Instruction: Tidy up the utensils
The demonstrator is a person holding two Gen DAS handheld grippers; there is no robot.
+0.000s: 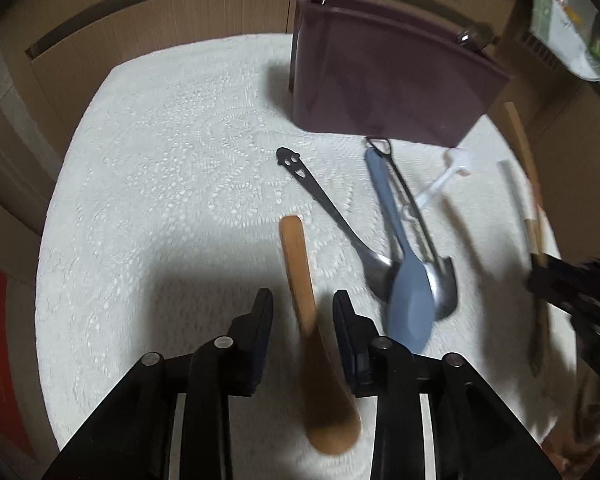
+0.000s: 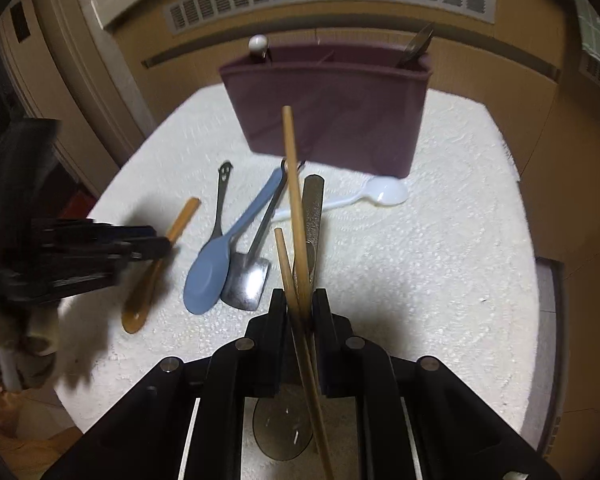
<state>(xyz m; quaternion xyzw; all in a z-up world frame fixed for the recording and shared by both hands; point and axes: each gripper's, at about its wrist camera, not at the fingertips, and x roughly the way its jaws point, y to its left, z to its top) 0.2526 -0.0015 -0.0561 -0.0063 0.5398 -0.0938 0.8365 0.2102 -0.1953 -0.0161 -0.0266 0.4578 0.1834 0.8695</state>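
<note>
Left wrist view: your left gripper (image 1: 302, 312) straddled the wooden spoon (image 1: 300, 276), jaws narrowly apart.
Light, stiff, smooth; take its neck. Your right gripper (image 2: 299, 307) pinched the chopsticks (image 2: 291, 168).

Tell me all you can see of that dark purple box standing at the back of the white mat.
The dark purple box is a rectangular, matte holder, likely plastic, standing upright at the far edge of the white textured mat. An inner divider splits it into compartments. A white round-knobbed utensil sticks up at one end, a dark utensil tip at the other. Neither gripper touches it.
</note>
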